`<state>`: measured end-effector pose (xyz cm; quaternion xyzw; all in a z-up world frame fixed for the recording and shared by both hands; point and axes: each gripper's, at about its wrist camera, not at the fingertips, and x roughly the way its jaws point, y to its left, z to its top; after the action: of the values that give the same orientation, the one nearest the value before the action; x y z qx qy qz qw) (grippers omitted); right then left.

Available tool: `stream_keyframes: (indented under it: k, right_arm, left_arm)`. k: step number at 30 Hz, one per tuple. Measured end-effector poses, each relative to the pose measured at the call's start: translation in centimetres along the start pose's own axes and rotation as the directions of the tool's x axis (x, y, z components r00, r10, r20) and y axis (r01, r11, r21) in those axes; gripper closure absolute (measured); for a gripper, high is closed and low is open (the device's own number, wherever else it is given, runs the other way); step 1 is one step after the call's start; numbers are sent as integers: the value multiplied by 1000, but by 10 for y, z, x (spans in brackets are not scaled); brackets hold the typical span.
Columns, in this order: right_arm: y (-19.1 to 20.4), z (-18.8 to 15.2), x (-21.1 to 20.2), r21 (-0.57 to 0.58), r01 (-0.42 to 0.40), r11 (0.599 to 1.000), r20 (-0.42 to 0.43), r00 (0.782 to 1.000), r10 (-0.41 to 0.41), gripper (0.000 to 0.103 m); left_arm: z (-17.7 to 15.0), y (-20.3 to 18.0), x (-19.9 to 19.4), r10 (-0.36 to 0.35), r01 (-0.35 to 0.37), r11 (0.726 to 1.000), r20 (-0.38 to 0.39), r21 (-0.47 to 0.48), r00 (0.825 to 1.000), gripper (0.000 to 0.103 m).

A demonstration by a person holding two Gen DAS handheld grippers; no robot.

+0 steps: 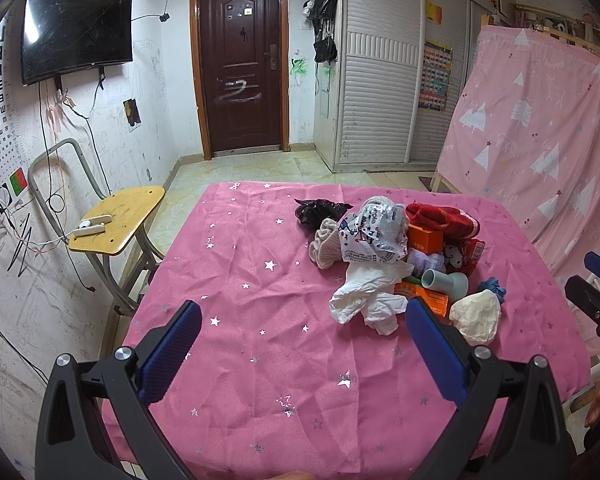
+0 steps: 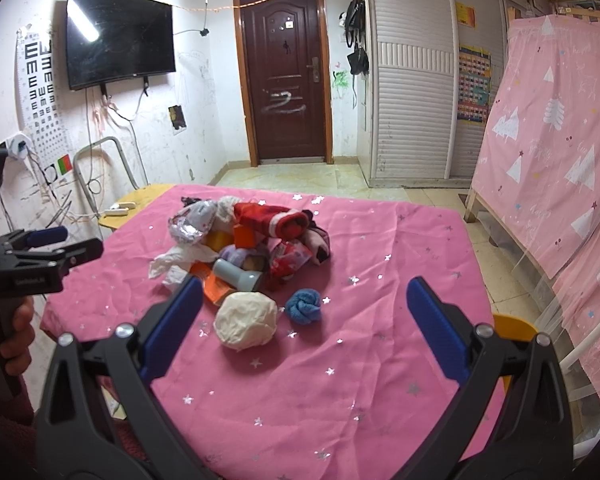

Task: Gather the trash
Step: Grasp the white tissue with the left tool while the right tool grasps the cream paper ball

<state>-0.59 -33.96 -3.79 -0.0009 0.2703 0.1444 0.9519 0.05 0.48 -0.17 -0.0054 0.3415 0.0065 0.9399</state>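
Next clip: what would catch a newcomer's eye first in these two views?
Probably the heap of clutter on the pink star-print tablecloth, toward the far side of the table: crumpled wrappers, orange boxes and red cloth. A cream wad and a blue cloth ball sit apart at its near edge. Both grippers, left and right, hang open and empty.
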Motion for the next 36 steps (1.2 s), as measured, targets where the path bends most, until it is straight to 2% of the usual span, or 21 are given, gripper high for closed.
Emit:
stream_keyframes:
  k: [5,12,19,28,29,32,36]
  right_arm:
    - [-3,-4,12,9,-5,1000,-19,1000,5,5]
    - [-16,-9,36,28,-24,999,-69,997,26,5]
    - [-17,-12,55,26,-104,994,-106,989,106,5]
    - [9,-15,68,-28,-228,973,-145,964,222,6]
    - [11,-16,68,-32,-237,971,-148,962,230,6]
    - [18,-17,72,-49,-262,964,-167,953,251,19]
    - [23,-19,82,-57,-264,963,-196,948,249,25]
  left_arm:
    - [1,-5,13,-1,2,1000,-24,6,1000,9]
    - [-1,-23,37,-47,51,998,-85,47,995,9]
    - [-1,-42,67,-61,71,995,-139,70,988,9]
    - [-3,-48,93,-96,114,990,-200,79,975,9]
    - [-3,-48,94,-97,116,990,-202,81,975,9]
    - [-7,-45,98,-112,131,988,-214,78,970,10]
    - [-7,-32,106,-125,140,989,-224,51,967,10]
